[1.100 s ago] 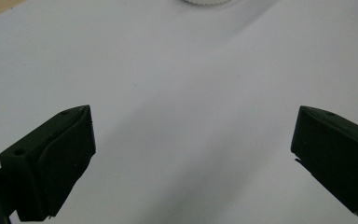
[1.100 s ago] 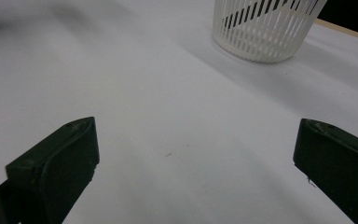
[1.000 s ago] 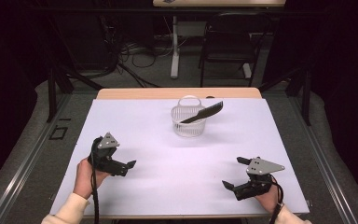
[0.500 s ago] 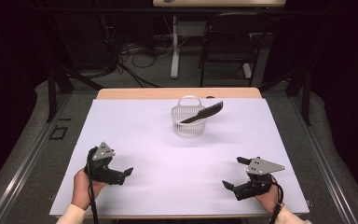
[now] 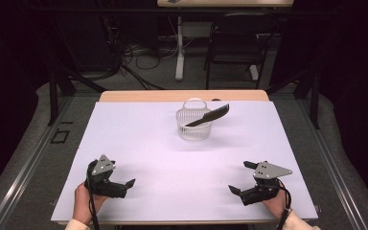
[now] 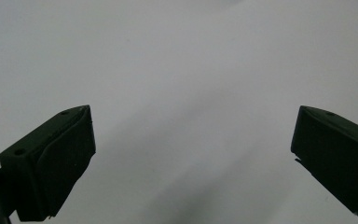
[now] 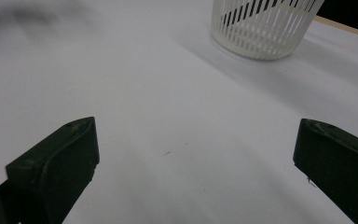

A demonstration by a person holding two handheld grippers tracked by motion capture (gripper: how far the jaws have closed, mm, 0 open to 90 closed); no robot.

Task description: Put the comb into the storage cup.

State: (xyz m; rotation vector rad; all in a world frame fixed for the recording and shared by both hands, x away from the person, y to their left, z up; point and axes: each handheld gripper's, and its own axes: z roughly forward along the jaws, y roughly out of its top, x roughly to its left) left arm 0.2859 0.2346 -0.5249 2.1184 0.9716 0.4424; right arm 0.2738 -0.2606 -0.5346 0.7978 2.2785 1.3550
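A white slotted basket (image 5: 194, 124) stands at the far middle of the white table (image 5: 139, 143), with a black flat tool (image 5: 210, 116) lying slantwise in it, its end sticking out to the right. In the right gripper view the basket (image 7: 261, 25) is ahead at the upper right. My left gripper (image 5: 130, 184) rests open near the front left edge, jaws wide apart over bare table (image 6: 191, 93). At the front right my right gripper (image 5: 238, 178) is open too, with nothing between its jaws.
A wooden strip (image 5: 182, 96) edges the table's far side. Beyond it stand a black chair (image 5: 235, 43) and a white post (image 5: 179, 48) among floor cables. Grey floor runs along both sides of the table.
My left gripper has drawn back toward the front edge and a little to the right. The right gripper, basket and tool have stayed put.
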